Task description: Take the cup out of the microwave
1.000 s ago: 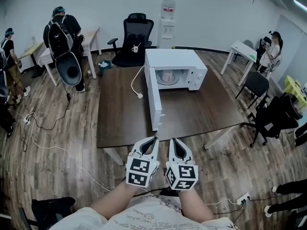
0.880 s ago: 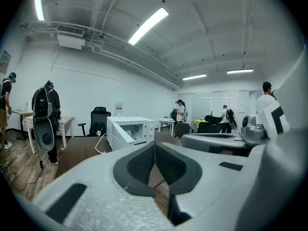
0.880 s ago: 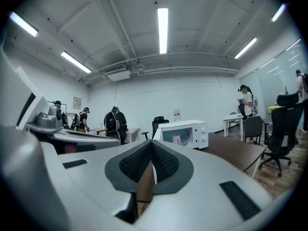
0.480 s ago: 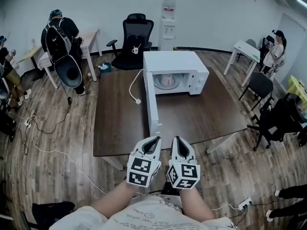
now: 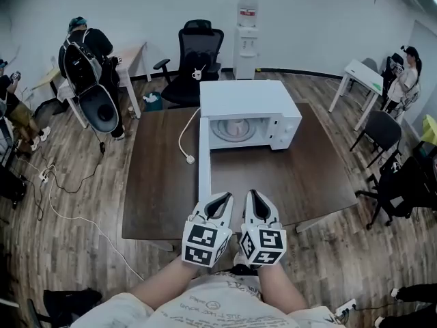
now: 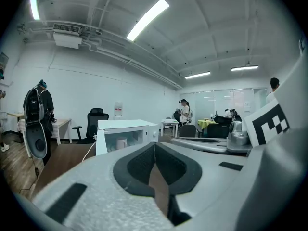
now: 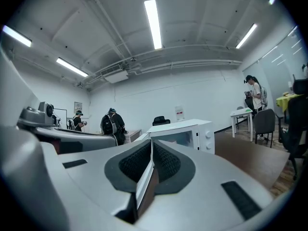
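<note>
My forearms tucked low, bottom centre of frame. Left tongs [image 5: 218, 198] and right tongs [image 5: 252, 195] side by side, both pressed together, empty. Cup [image 5: 235, 126] inside open microwave [image 5: 250, 100], frame centre.

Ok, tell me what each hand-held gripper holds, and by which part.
Nothing. The left hand-held gripper and right hand-held gripper are both shut and empty; the cup sits inside the open microwave.

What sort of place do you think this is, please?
Probably an open office or lab: a black office chair, a water dispenser, and a white desk at the right.
</note>
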Tool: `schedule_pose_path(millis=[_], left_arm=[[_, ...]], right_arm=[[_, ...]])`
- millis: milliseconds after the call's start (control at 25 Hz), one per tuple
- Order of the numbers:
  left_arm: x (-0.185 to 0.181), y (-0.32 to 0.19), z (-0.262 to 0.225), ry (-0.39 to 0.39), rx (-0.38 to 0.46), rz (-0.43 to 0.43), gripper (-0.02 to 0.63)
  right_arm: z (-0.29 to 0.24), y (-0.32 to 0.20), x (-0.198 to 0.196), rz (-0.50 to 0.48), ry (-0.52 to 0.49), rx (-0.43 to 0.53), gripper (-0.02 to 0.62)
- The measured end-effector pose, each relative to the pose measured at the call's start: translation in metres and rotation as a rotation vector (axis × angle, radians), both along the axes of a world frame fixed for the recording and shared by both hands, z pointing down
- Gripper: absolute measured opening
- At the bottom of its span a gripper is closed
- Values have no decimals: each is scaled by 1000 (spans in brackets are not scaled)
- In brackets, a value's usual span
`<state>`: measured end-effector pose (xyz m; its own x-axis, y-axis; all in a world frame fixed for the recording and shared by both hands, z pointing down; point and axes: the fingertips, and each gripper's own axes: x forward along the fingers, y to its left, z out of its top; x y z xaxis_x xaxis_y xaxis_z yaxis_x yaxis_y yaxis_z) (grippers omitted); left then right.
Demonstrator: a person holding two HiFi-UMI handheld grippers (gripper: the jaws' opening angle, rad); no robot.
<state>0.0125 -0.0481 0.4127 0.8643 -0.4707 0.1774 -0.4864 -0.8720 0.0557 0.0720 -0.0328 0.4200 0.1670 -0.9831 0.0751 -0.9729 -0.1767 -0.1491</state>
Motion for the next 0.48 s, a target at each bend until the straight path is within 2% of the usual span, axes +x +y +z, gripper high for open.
schedule_pose_path(millis=[480], left_arm=[[73,-74,2,-2,-48,-132,17]], right_arm=[[-5,-71,91,-73,-18,-23,17]])
